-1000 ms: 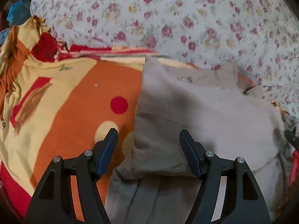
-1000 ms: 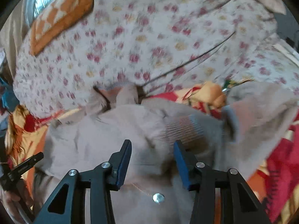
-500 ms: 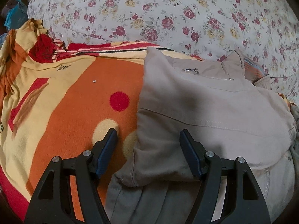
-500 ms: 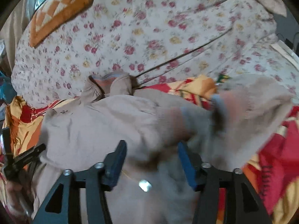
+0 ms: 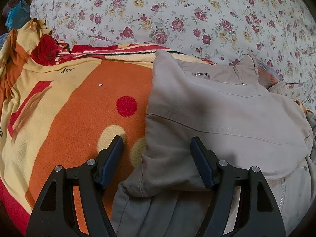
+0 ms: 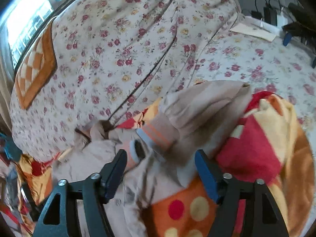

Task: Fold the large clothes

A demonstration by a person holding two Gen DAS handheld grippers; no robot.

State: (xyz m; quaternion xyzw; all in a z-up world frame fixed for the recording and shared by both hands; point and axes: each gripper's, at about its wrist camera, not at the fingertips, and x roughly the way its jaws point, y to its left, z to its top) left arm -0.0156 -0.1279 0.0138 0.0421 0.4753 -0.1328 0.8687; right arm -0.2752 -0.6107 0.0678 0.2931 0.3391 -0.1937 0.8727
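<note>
A beige jacket (image 5: 227, 118) lies on an orange, yellow and red blanket (image 5: 79, 122), its left side folded inward and a chest zip showing. My left gripper (image 5: 156, 140) hangs open over the jacket's folded left edge: one finger above the blanket, the other above the cloth, neither pressing. In the right wrist view the jacket's sleeve (image 6: 199, 106) with its striped cuff (image 6: 156, 136) lies across the body just ahead of my right gripper (image 6: 160, 154). Its jaws are opening, with cloth under the gap but nothing pinched.
A floral quilt (image 5: 177, 15) is heaped behind the jacket, with an orange checked cushion (image 6: 37, 65) on it. Chargers and cables (image 6: 272, 13) sit at the far right. The blanket (image 6: 266, 138) bunches up at the jacket's right side. A blue bag (image 5: 17, 15) lies far left.
The right gripper's jaws have widened and it has swung to the right, off the jacket body towards the sleeve and the blanket. The sleeve has dropped lower. The left gripper has stayed put.
</note>
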